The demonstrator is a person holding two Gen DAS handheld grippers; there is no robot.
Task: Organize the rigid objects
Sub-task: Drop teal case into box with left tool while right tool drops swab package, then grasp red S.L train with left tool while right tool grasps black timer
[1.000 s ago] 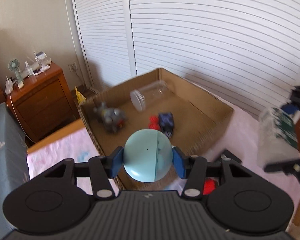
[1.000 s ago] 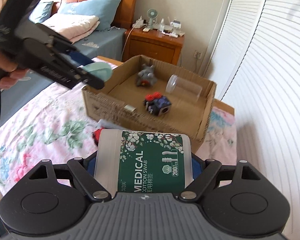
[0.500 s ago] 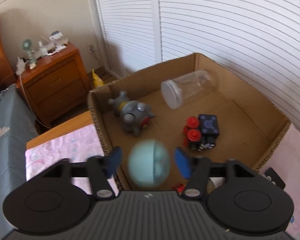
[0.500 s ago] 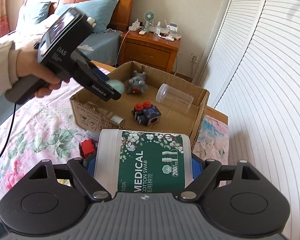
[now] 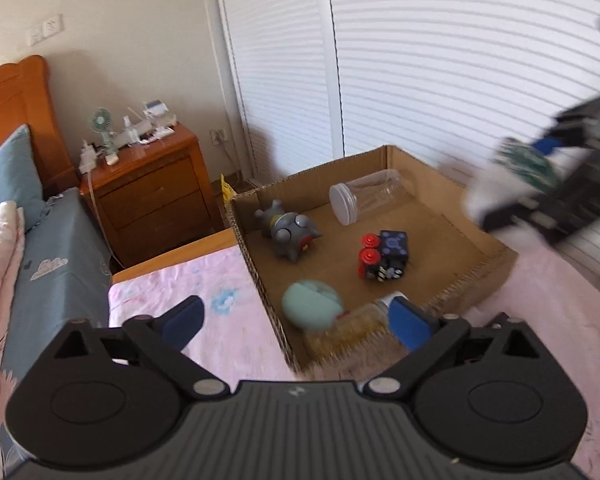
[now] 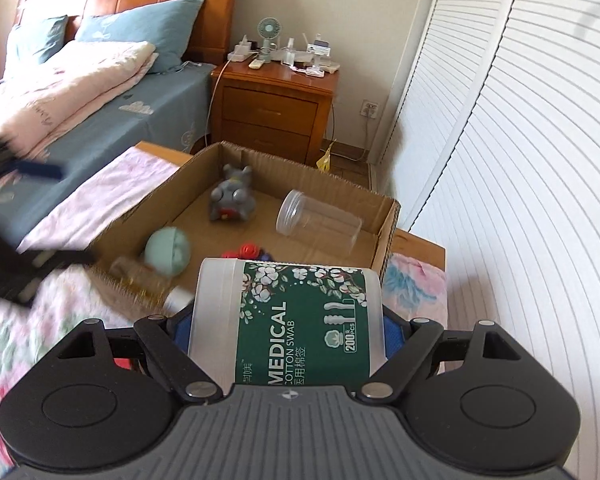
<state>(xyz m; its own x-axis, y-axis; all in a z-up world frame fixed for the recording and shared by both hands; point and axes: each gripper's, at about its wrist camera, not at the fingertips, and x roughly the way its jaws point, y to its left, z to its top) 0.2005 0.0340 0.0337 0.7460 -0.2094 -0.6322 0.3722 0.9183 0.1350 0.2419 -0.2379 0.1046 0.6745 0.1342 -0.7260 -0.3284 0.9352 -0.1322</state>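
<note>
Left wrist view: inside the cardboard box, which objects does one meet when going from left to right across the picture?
Inside the cardboard box: grey toy figure → pale green ball → clear plastic jar → red and dark blue cube toy. The bottle at the near wall is too blurred to place.

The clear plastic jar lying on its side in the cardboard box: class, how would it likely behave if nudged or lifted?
The clear plastic jar looks empty, so probably light. It is round and lies on its side, so it would likely roll across the cardboard box floor. Its smooth walls may be slippery.
</note>
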